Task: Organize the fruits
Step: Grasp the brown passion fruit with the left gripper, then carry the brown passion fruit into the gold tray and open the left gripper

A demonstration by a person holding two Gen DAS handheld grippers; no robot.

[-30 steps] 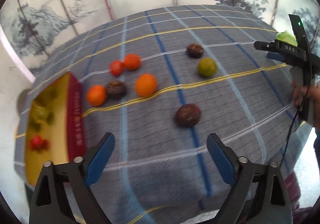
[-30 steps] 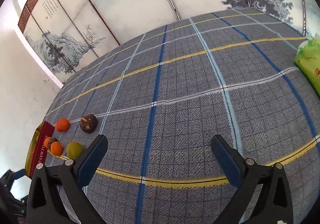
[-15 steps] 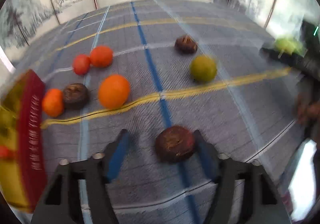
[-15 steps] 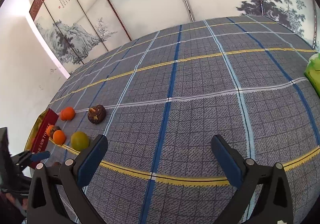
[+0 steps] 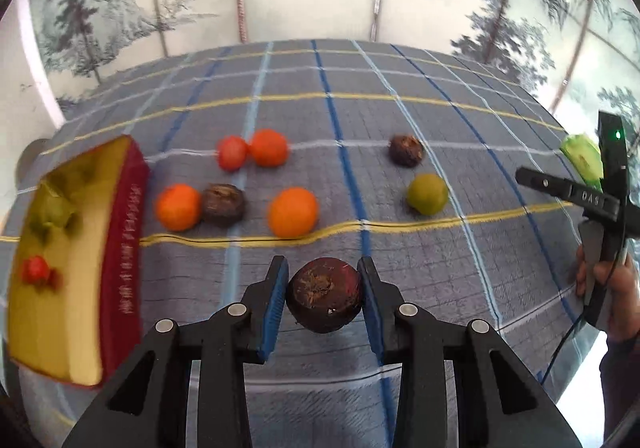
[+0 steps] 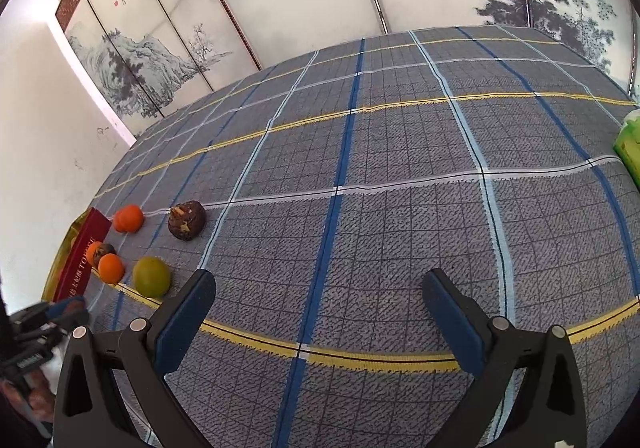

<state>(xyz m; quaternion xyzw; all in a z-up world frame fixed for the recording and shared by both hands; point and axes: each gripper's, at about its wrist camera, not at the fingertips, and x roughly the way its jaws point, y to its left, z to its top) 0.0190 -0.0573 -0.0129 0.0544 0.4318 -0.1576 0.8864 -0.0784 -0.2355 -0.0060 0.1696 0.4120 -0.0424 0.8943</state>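
Left tool closing on dark round fruit (scar probably camera-facing); right tool wide.

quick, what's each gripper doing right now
left gripper: jaws closing, both pads against the dark purple fruit.
right gripper: open, nothing between its fingers.

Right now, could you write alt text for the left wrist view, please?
The left gripper is closing on a dark brown fruit over a blue plaid cloth. Beyond lie orange, brown, red and green fruits; a red and yellow box sits at left.
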